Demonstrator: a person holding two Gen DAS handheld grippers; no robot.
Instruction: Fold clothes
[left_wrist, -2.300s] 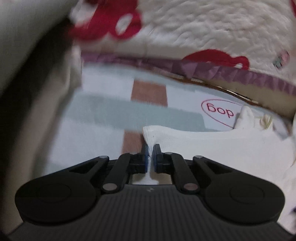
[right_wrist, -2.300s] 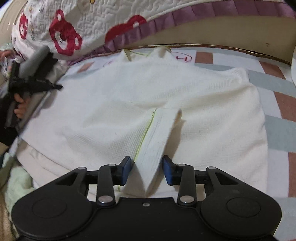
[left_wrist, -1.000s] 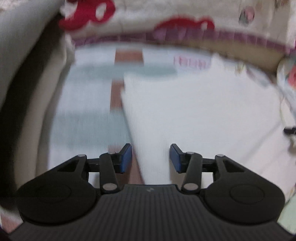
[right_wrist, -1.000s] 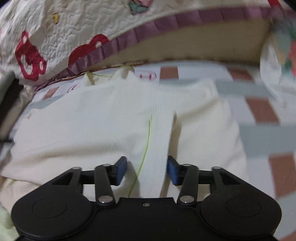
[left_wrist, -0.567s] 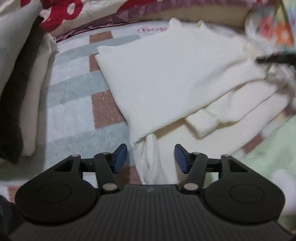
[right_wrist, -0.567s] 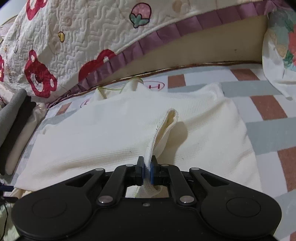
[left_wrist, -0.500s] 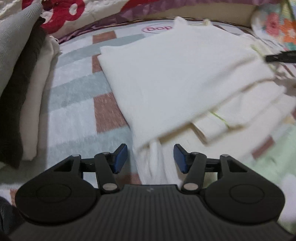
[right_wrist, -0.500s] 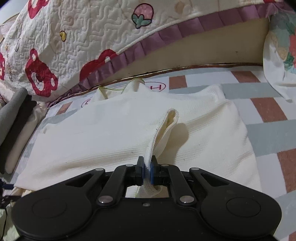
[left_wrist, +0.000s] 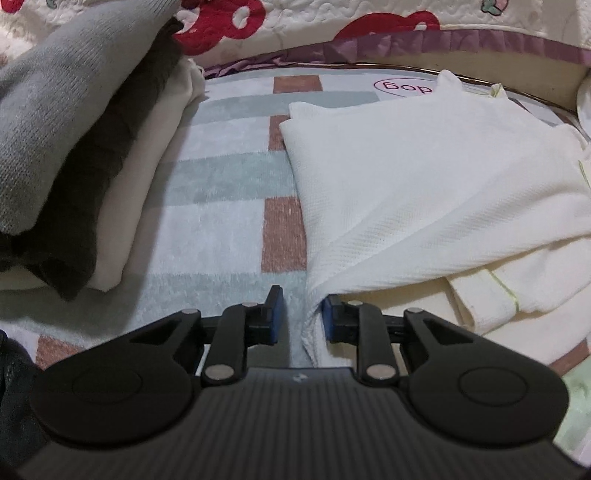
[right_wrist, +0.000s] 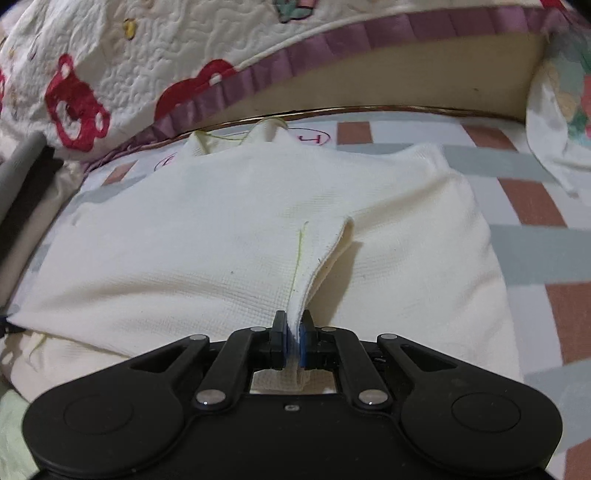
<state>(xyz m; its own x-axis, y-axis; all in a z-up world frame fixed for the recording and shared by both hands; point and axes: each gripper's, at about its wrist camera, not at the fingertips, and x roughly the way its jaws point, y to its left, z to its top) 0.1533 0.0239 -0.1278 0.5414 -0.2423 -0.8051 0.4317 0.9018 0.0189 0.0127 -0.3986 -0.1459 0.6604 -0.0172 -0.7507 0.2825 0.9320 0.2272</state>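
A cream-white knit garment (left_wrist: 417, 173) lies partly folded on a checked blanket (left_wrist: 221, 206). My left gripper (left_wrist: 302, 316) is open, its jaws on either side of the garment's near left corner (left_wrist: 314, 332); the cloth lies against the right pad. In the right wrist view the same garment (right_wrist: 207, 236) spreads across the blanket. My right gripper (right_wrist: 292, 341) is shut on a raised fold of its near edge (right_wrist: 325, 254), with a yellow-green seam line beside it.
A stack of folded grey, dark and cream clothes (left_wrist: 74, 155) sits at the left. A quilted bedspread with red bears and purple trim (right_wrist: 147, 74) rises behind. A floral pillow (right_wrist: 561, 122) lies at the right. Pale green fabric (left_wrist: 576, 406) shows at the near right.
My left gripper let go of the corner it held, swung back over the garment and came down at its near left corner with narrower jaws. My right gripper shut on the fold and lifted it.
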